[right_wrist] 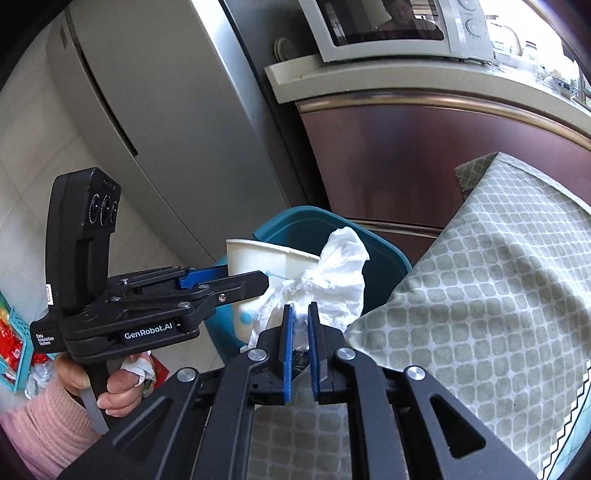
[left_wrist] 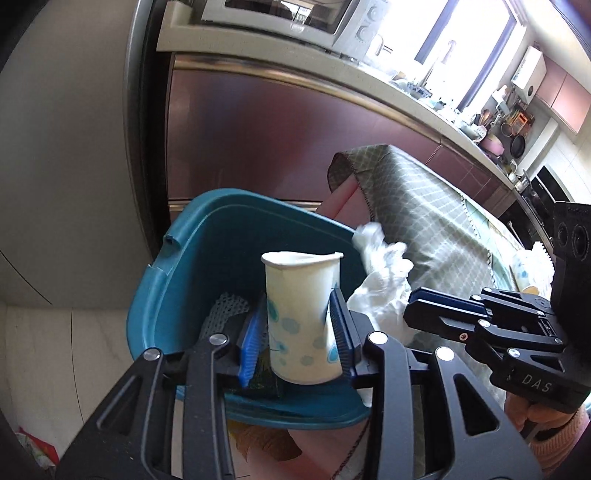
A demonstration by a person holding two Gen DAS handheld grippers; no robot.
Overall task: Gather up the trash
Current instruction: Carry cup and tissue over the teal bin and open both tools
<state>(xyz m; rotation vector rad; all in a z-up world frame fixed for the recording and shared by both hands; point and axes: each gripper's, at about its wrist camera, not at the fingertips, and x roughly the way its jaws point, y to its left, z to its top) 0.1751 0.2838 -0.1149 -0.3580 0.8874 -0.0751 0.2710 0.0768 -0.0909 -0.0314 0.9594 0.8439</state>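
Note:
A white paper cup [left_wrist: 299,321] with blue dots stands upright between the blue pads of my left gripper [left_wrist: 297,299], which is shut on it. The cup hangs over the mouth of the teal bin [left_wrist: 207,206]. Just to its right my right gripper [left_wrist: 408,310] pinches a crumpled white tissue [left_wrist: 380,266] at the bin's right rim. In the right wrist view the tissue [right_wrist: 340,269] sticks up from the narrow gap of the right gripper [right_wrist: 300,306], beside the cup [right_wrist: 266,258] and the left gripper [right_wrist: 245,277], with the bin [right_wrist: 384,251] behind.
A table under a grey-green patterned cloth [right_wrist: 480,295] borders the bin on the right. A fridge [right_wrist: 147,110] and brown cabinets [left_wrist: 277,122] under a microwave [right_wrist: 388,29] stand behind. A mesh piece [left_wrist: 225,310] lies inside the bin. A hand in a pink sleeve [right_wrist: 44,424] holds the left gripper.

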